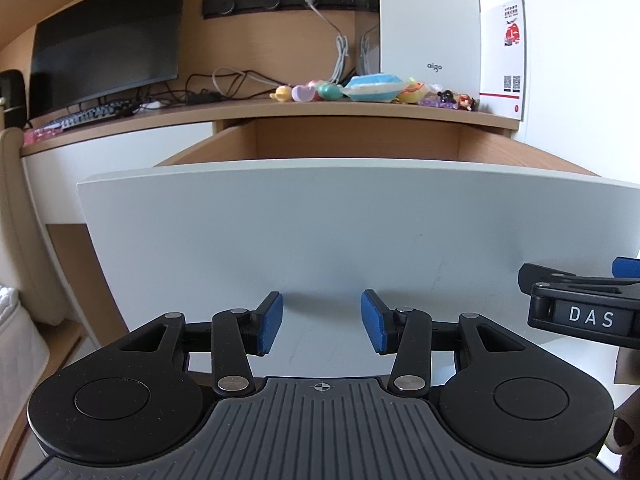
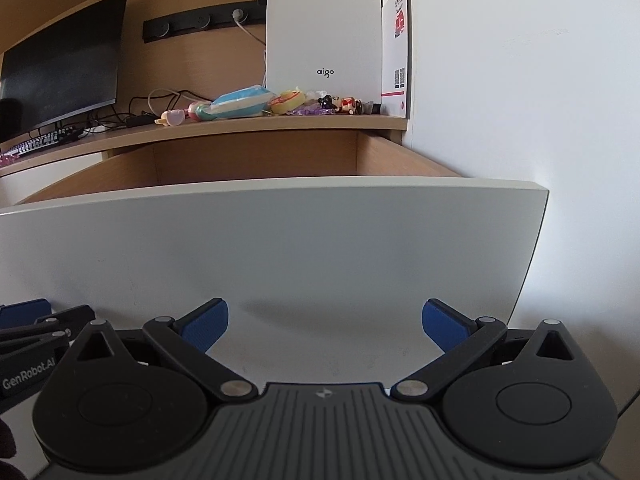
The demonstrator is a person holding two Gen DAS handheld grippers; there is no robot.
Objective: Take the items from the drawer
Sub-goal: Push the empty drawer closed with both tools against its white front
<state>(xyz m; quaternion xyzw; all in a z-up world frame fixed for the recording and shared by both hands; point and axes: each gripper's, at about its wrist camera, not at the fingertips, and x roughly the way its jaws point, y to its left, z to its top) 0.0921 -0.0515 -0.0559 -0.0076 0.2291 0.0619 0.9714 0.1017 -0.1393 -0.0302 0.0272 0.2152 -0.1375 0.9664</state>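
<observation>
my left gripper (image 1: 322,322) hangs in front of the pulled-out drawer (image 1: 360,220), its blue pads partly apart with nothing between them, close to the lower part of the white drawer front. my right gripper (image 2: 325,326) sits just beside it on the right, jaws spread wider and also empty, facing the same white panel. the drawer's wooden side walls and back wall show above the front's top edge, but from both wrist views i cannot see its floor or whether anything lies inside. on the desk (image 1: 168,114) above, along its front edge near the right end, lies a row of small toys (image 1: 304,92) and a blue-and-white packet (image 1: 374,87), with tiny figurines (image 1: 460,100) nearest the right corner. behind them stands a white computer case (image 1: 430,20) marked "aigo" and a red-and-white leaflet (image 1: 506,60) against the white wall. further left on the desk are a dark monitor (image 1: 108,36), a keyboard (image 1: 86,116), tangled cables (image 1: 224,84), and a black power strip (image 1: 288,0) on the wooden back panel.
</observation>
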